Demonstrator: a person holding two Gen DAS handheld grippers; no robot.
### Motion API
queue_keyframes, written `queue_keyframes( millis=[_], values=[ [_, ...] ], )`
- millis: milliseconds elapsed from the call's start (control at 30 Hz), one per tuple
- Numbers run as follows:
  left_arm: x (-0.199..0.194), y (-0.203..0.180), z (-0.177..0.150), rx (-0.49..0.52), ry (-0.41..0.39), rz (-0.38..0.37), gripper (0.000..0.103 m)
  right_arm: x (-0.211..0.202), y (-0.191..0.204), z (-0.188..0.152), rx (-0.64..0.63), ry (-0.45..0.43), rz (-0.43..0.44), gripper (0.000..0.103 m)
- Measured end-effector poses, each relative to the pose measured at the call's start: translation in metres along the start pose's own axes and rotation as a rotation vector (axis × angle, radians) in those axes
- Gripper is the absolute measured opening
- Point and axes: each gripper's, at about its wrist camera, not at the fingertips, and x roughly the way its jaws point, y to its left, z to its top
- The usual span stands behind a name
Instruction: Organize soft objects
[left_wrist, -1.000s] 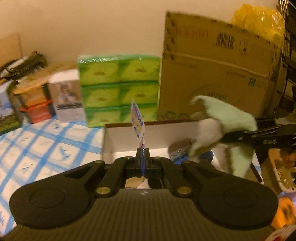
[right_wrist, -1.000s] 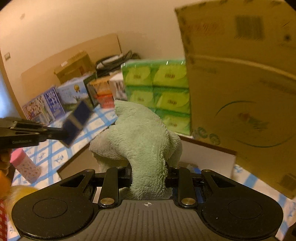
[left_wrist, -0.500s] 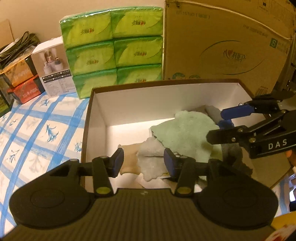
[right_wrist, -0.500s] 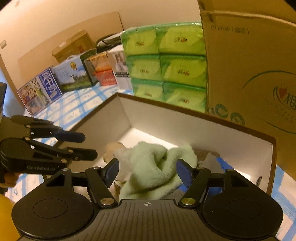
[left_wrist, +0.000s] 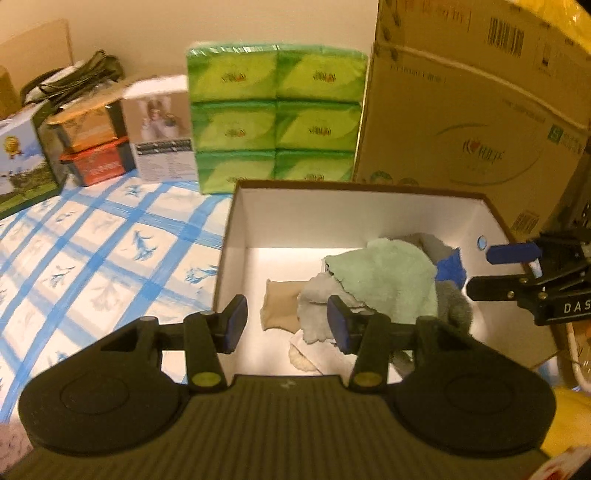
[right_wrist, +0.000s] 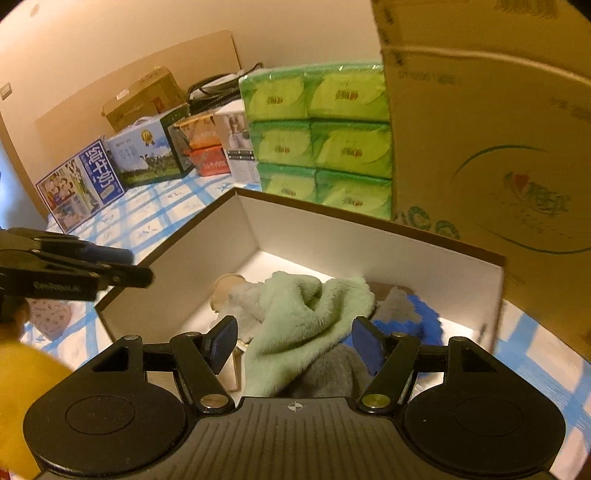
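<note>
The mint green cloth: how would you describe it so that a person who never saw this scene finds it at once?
Find the open white box on the blue-checked tablecloth, in front of the stacked green tissue packs. The mint green cloth lies crumpled on top of the pile inside. It is the only fluffy pale green piece; its neighbours are grey, beige and bright blue.

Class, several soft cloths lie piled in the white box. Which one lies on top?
The mint-green fleece cloth. It drapes over the pale grey, dark grey and blue cloths; the beige piece lies flat beside them.

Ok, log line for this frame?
left tongs: open | right tongs: open | green towel: in white box | phase: released
</note>
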Motion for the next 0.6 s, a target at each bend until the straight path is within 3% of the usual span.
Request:
queue_keyframes(
  millis=[267,400,600],
  values=[
    [-0.09,-0.006,-0.016,-0.079,-0.077,0.078,0.048,-0.071,0.012,-0.02,0.019,-0.07,-0.008,0.068],
    [-0.142,-0.022,-0.037,-0.081,-0.11,0.155,0.059,-0.11,0.029,-0.037,0.008,-0.092,-0.004,0.069],
    [-0.22,-0.061,-0.081,-0.085,-0.16,0.204,0.066,-0.161,0.059,-0.072,-0.03,-0.13,0.016,0.072]
  ],
)
